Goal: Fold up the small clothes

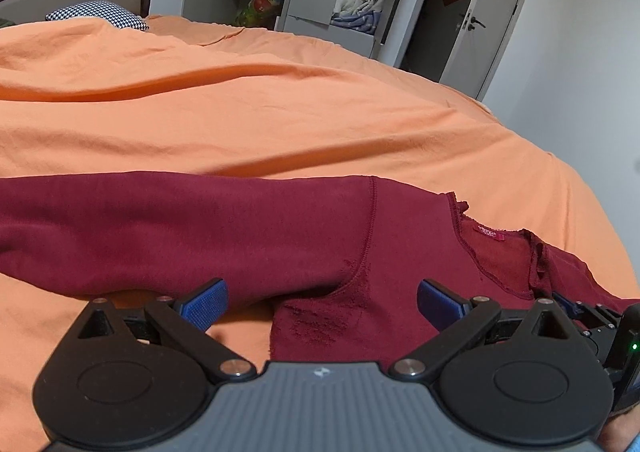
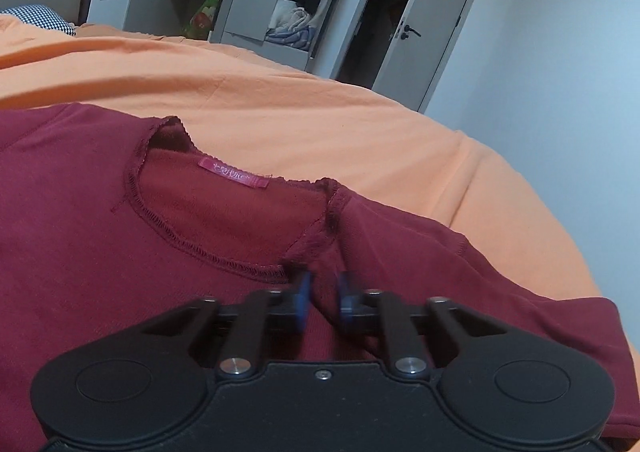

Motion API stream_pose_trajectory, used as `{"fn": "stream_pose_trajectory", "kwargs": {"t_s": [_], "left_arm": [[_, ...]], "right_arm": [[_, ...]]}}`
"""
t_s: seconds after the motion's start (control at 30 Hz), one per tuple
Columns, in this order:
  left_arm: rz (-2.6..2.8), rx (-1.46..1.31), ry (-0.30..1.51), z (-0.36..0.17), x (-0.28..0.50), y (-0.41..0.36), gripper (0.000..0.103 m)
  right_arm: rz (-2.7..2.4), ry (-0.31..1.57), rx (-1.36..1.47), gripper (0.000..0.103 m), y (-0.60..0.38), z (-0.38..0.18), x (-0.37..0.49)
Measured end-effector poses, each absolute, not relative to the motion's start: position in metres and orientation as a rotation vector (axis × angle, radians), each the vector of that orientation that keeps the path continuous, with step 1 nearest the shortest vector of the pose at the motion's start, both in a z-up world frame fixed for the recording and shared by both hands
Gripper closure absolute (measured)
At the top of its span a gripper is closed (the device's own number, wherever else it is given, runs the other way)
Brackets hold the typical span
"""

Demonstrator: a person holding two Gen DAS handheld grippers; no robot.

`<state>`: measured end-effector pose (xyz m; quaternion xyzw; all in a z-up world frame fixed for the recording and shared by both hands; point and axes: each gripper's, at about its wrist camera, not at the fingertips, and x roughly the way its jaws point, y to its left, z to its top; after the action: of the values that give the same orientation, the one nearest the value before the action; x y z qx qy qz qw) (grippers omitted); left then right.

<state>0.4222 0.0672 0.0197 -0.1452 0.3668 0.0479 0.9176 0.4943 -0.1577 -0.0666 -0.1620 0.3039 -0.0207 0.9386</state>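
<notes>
Maroon knit, a small long-sleeved top (image 1: 280, 228), lies spread on the orange bed cover (image 1: 240, 111), its sleeve (image 1: 120, 219) running out to the left. The left tool (image 1: 322, 302) hangs spread wide over the armpit seam, gripping nothing; if it closes here it may catch the cover along with the cloth and drag both. Further right, the neckline (image 2: 208, 211) with its pink label (image 2: 234, 173) lies flat. The right tool (image 2: 322, 298) is pressed nearly together, pinching a ridge of shoulder fabric just right of the collar. That thin pinch could slip when lifted, or pull the collar askew and leave a crooked fold.
</notes>
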Motion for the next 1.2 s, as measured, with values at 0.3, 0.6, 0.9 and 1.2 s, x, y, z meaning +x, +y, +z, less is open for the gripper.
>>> {"fn": "stream_pose_trajectory", "kwargs": {"t_s": [0.3,0.6,0.9,1.2], "left_arm": [[0.127,-0.341,0.705,0.034,0.419,0.074,0.000],[0.221,-0.369,0.663,0.041,0.411,0.098,0.000],[0.214,-0.345,0.680,0.028,0.420,0.093,0.000],[0.149,-0.219,0.724,-0.004,0.445,0.032,0.000]], "right_arm": [[0.135,0.436,-0.216,0.099,-0.128,0.013,0.451],[0.401,0.439,-0.224,0.099,-0.057,0.025,0.420],[0.454,0.528,-0.237,0.056,-0.061,0.004,0.406],[0.162,0.478,-0.286,0.002,-0.161,0.009,0.384]]}}
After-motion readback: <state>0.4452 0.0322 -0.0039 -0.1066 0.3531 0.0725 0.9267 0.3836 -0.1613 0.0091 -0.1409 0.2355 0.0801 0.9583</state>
